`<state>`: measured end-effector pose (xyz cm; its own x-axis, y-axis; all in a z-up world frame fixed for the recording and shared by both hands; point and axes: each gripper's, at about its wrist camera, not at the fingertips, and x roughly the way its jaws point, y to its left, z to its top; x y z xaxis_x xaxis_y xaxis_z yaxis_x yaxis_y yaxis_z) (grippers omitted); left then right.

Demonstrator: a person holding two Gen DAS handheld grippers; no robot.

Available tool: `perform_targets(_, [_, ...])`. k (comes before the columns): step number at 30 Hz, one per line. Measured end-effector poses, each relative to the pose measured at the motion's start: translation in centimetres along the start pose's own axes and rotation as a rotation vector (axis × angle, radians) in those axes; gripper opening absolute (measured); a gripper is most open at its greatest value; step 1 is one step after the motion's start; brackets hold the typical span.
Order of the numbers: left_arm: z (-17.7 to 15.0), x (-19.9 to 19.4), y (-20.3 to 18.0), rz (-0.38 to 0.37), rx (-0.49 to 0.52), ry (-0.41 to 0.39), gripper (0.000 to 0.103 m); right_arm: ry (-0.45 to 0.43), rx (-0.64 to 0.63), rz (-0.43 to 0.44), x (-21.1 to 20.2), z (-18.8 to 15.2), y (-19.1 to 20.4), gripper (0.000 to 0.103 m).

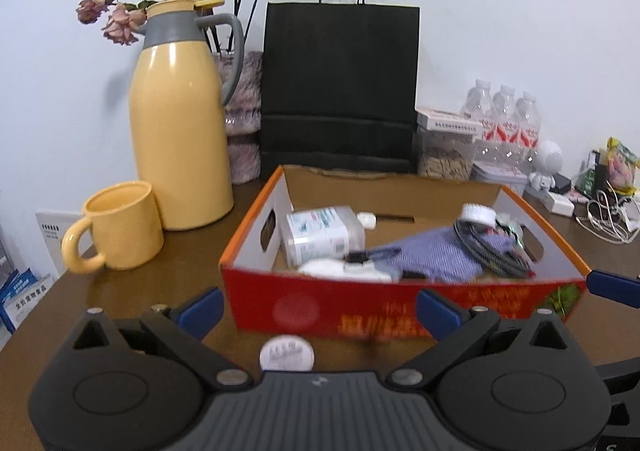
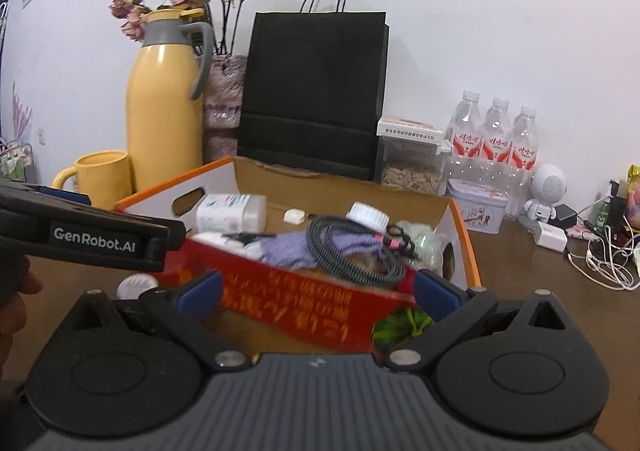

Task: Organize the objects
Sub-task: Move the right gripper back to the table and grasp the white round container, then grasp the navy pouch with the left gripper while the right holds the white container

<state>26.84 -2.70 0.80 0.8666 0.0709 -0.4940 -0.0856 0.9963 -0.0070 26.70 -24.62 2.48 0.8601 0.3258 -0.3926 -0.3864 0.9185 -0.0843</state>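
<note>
An open red and orange cardboard box (image 1: 288, 311) (image 2: 304, 299) sits on the brown table. It holds a clear plastic bottle (image 1: 324, 233) (image 2: 232, 213), a purple cloth (image 1: 436, 255) (image 2: 288, 251), a coiled black cable (image 1: 492, 251) (image 2: 348, 255), a white round lid (image 1: 478, 215) (image 2: 370, 216) and small white items. My left gripper (image 1: 318, 311) is open and empty in front of the box's near wall. My right gripper (image 2: 318, 293) is open and empty at the box's front right corner. A small white round cap (image 1: 286, 353) (image 2: 136, 285) lies on the table before the box.
A yellow mug (image 1: 120, 227) and yellow thermos jug (image 1: 180, 123) stand left of the box. A black paper bag (image 1: 340, 91), a vase of dried roses, a seed container (image 2: 408, 167), water bottles (image 2: 496, 139), a tin, a small white robot figure and chargers with cables line the back and right.
</note>
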Motion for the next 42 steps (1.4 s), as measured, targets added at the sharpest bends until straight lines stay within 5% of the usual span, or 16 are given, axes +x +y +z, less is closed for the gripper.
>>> perform_targets(18, [-5.1, -3.4, 0.3, -0.001, -0.007, 0.184, 0.103, 0.191, -0.059, 0.094, -4.0, -5.4, 2.4, 0.103])
perform_targets(21, [-5.4, -3.9, 0.5, 0.001, -0.015, 0.199, 0.103, 0.219, -0.064, 0.120, -3.4, -5.6, 2.7, 0.078])
perform_targets(25, [-5.6, -4.5, 0.5, 0.007, -0.016, 0.203, 0.103, 0.231, -0.025, 0.220, -3.2, -5.9, 2.5, 0.030])
perform_targets(31, [-5.6, -4.7, -0.1, 0.011, -0.013, 0.220, 0.103, 0.201, -0.004, 0.226, -4.0, -6.1, 2.0, 0.029])
perform_targets(42, [-6.6, -3.0, -3.1, 0.011, 0.054, 0.304, 0.102, 0.152, 0.123, 0.082, -5.1, -6.5, -2.2, 0.029])
